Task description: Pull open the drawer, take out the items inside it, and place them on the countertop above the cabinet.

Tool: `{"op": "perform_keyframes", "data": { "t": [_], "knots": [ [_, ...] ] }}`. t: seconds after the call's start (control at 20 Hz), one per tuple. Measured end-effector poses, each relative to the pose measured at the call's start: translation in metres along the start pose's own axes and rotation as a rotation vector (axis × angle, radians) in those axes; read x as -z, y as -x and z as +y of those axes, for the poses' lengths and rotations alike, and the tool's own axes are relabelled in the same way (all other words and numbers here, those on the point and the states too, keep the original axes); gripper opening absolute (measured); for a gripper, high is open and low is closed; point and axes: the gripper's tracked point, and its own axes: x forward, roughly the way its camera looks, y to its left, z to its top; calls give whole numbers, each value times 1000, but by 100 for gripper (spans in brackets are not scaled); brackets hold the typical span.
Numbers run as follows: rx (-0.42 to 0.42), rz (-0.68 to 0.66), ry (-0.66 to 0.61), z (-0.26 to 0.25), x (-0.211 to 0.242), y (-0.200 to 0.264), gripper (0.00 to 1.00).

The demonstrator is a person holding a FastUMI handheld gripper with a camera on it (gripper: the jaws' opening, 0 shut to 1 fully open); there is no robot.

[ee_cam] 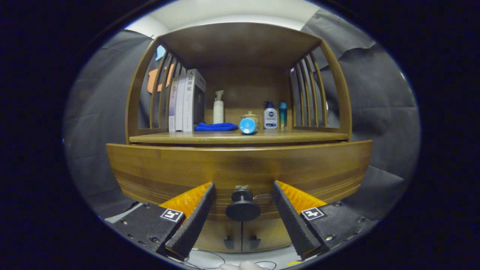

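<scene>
- The gripper (243,195) hung wide open, one finger on each side of the drawer's knob (242,207), neither one touching it.
- The drawer (240,168) sat flush in the cabinet, front closed, so whatever was in it stayed hidden; that fitted a drawer yet to be pulled or one pushed back in.
- Risk, as I judged it: the knob was small and round, and a pinch landing off-centre could slip off it in a pull.
- A skewed pull could also jam the drawer in its slot.
- On the countertop (300,137) stood books (185,101), a blue cloth (215,127), a pump bottle (218,108), a blue tube (248,126) lying end-on, a small jar (250,116) and two more bottles (275,115).
- Bare room up there looked tight, mostly along the front edge.
- Two lower doors (242,232) sat just beneath the knob.
</scene>
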Motion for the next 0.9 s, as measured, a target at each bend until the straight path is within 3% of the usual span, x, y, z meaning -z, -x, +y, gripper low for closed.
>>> {"op": "perform_keyframes", "data": {
  "t": [0.6, 0.9],
  "knots": [
    [0, 47, 1, 2, -9, -54, 100],
    [-9, 82, 19, -2, -6, -54, 99]
  ]
}}
